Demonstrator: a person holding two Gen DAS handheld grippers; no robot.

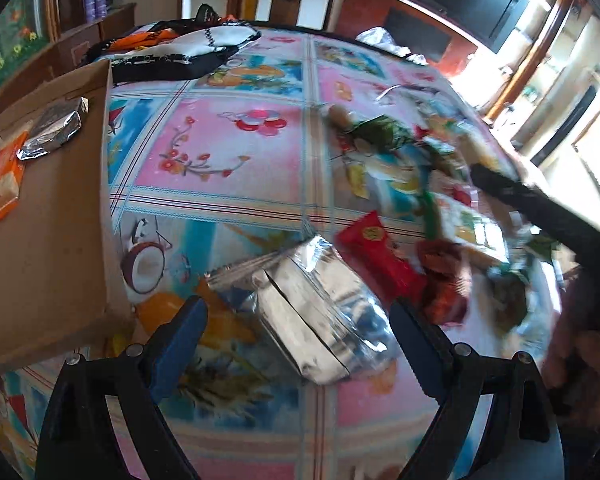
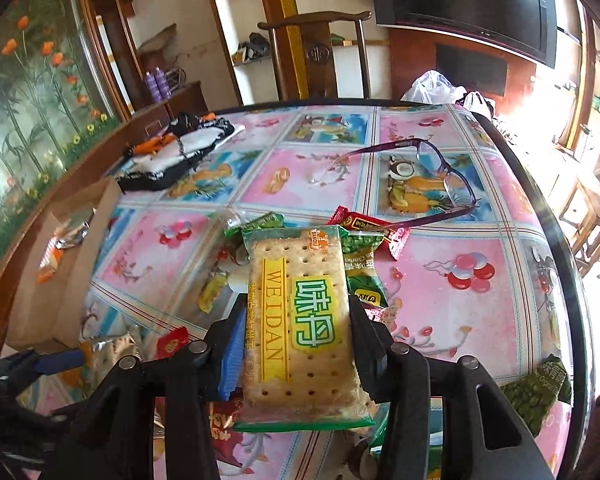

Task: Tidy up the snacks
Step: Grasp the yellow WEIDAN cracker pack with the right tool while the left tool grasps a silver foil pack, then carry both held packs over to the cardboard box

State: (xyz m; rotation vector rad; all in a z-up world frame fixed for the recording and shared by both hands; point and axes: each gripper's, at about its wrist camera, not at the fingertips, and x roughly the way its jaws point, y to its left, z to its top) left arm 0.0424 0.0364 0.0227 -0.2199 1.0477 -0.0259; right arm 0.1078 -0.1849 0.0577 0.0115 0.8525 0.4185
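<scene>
While motion blur smears the snack pile [image 1: 440, 208] in the left wrist view, little of it reads beyond green, red and yellow wrappers. A silver pouch [image 1: 300, 312] lies on the desk [image 1: 228, 160] between the jaws of the left gripper [image 1: 296, 320], which stand wide and press on nothing; whether the pads touch the pouch cannot be told. Just right of the pouch lies a red packet [image 1: 380, 256]. Well left of the pouch stands a cardboard box [image 1: 60, 240], cut off by the frame edge, with an orange packet [image 1: 2, 184] and a foil packet [image 1: 56, 132] inside. Right of the pouch a dark blurred bar, probably the other tool, crosses the pile, and a hand [image 1: 580, 360] shows partly at the frame's edge.

In the right wrist view the right gripper [image 2: 296, 320] has its jaws closed narrow on a cracker pack [image 2: 300, 320], held above the pile and hiding much of it. Green pea packets [image 2: 364, 264] and a red wrapper [image 2: 372, 228] peek out behind the pack; another green packet [image 2: 540, 392] lies to its right, partly cut off. Beyond the pack lie purple glasses [image 2: 440, 172], and far left of them a heap of black, white and orange cloth [image 2: 180, 152].

A glossy fruit-and-balloon cloth covers the desk. Behind the glasses stand a wooden chair [image 2: 316, 40], a dark screen [image 2: 468, 4] and shelves; glare whitens the room to the right.
</scene>
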